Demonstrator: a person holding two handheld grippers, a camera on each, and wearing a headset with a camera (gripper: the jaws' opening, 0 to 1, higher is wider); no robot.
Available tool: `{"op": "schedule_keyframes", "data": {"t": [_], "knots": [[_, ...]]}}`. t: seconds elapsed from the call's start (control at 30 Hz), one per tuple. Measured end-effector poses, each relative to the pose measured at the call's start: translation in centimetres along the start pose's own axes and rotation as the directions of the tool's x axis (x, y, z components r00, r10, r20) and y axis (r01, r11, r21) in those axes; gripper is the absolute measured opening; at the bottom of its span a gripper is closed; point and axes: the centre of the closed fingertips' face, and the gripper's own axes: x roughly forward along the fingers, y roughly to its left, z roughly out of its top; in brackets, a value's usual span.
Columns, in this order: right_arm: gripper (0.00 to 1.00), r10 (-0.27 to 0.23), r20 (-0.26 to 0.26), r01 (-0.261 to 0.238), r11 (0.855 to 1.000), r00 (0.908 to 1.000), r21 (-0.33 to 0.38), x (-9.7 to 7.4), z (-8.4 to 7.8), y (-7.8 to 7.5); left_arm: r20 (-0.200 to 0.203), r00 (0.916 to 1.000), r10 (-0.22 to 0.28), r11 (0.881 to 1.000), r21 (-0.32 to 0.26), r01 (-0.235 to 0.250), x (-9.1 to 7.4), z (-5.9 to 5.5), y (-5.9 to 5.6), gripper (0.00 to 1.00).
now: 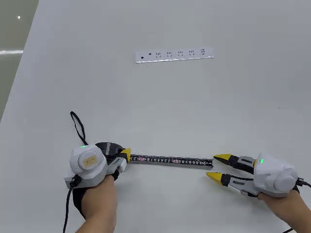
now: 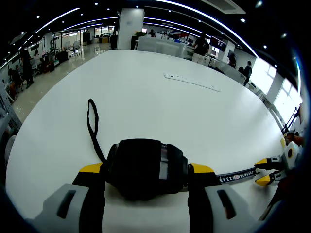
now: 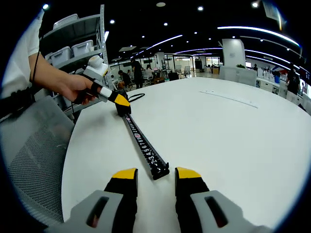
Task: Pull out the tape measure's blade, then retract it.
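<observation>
Now the round black tape measure case [image 2: 141, 160] is squeezed between the jaws of the left gripper [image 2: 146, 170], so it cannot slide on the white counter [image 1: 170, 107]. Its thin dark blade with white numbers [image 1: 170, 160] is laid flat across the counter toward the right gripper [image 1: 217, 166]. That gripper is spread wide. The blade's tip is seen between its jaws but not pinched, so the blade is probably free to be rolled back in.

Two grippers [image 1: 120, 160] [image 1: 214, 166], one tape measure [image 2: 146, 167] and one power strip [image 1: 174, 55].
</observation>
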Motion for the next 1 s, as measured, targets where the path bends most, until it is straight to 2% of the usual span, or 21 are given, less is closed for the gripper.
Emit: {"op": "schedule_keyframes", "data": {"t": [0.23,0.5,1.0], "knots": [[0.26,0.014,-0.016,-0.014,1.0,0.9998,-0.014,0.24,-0.41,-0.11,0.0,1.0,-0.001,1.0,-0.002,0.001,0.01,-0.01,0.01,0.67],[0.21,0.027,-0.007,-0.027,0.999,0.9996,-0.033,0.21,-0.33,-0.18,0.0,1.0,0.0,1.0,0.001,0.0,0.02,-0.02,0.05,0.67],[0.15,0.057,0.004,-0.057,0.998,0.9984,-0.025,0.46,-0.26,-0.43,-0.001,1.0,0.001,1.0,0.007,-0.001,0.07,-0.09,0.02,0.67]]}}
